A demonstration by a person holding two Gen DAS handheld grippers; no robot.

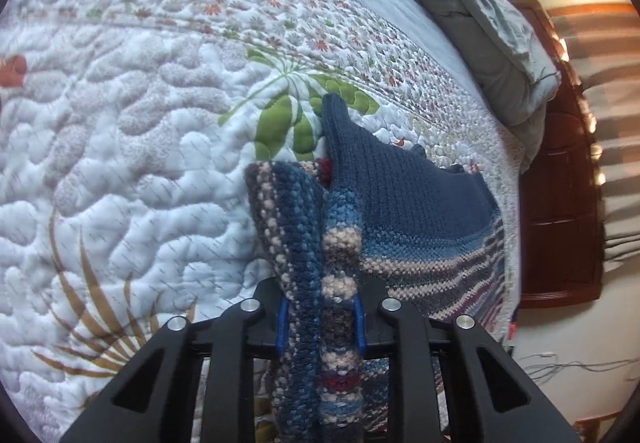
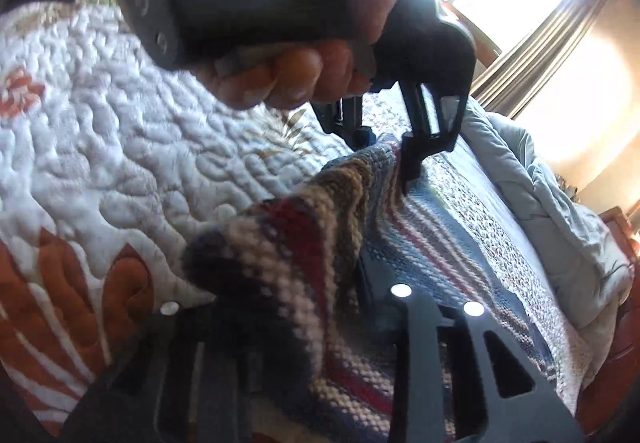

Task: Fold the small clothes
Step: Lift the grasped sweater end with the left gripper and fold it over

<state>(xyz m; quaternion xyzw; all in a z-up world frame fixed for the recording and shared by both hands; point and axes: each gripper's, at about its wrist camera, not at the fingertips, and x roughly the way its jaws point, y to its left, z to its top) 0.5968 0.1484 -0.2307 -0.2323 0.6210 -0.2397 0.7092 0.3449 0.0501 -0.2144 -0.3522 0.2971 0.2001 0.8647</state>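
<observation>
A small knitted sweater (image 1: pixel 404 195), navy on top with blue, cream and red stripes, lies on the quilt. In the left wrist view my left gripper (image 1: pixel 320 323) is shut on a bunched striped edge of it, which is squeezed between the blue pads (image 1: pixel 282 327). In the right wrist view the same sweater (image 2: pixel 432 243) is lifted into a fold. My right gripper (image 2: pixel 304 307) is shut on its striped hem, with the fabric covering the pads. Farther up that view, a hand (image 2: pixel 304 79) holds the left gripper (image 2: pixel 408 167), which pinches the sweater's far edge.
A white quilted bedspread (image 1: pixel 132 147) with green, orange and tan flower prints covers the bed. A bunched grey-blue duvet (image 1: pixel 500 35) lies at the far side. Beyond it are a dark wooden bed frame (image 1: pixel 560 203), a bright window with a curtain (image 2: pixel 540 31), and cables on the floor (image 1: pixel 560 367).
</observation>
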